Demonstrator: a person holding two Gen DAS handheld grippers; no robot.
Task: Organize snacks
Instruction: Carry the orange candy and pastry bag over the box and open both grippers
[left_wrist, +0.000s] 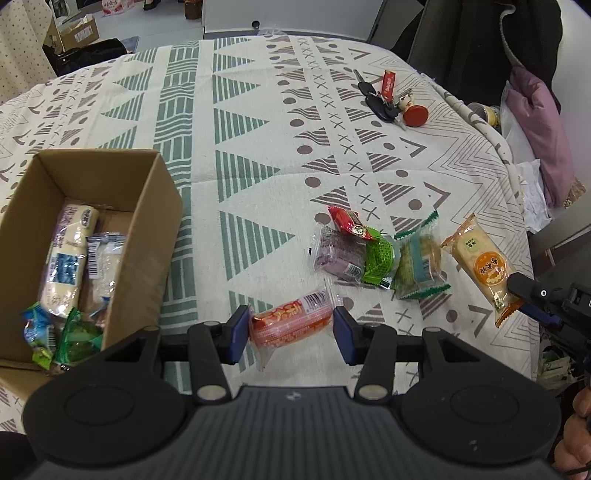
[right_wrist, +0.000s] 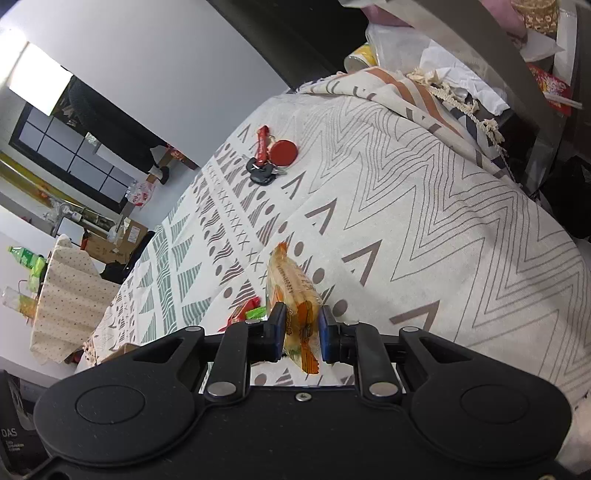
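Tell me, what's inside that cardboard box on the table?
The cardboard box holds wrapped snacks: a long white and blue packet, a clear packet beside it, and small blue and green wrappers in the near corner. Anything underneath them is hidden.

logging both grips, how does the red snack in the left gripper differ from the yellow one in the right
The red snack is a short plump roll held across its ends by the left gripper; the yellow snack is a long flat pack pinched at one end by the right gripper. Both are sealed wrappers, still outside the cardboard box.
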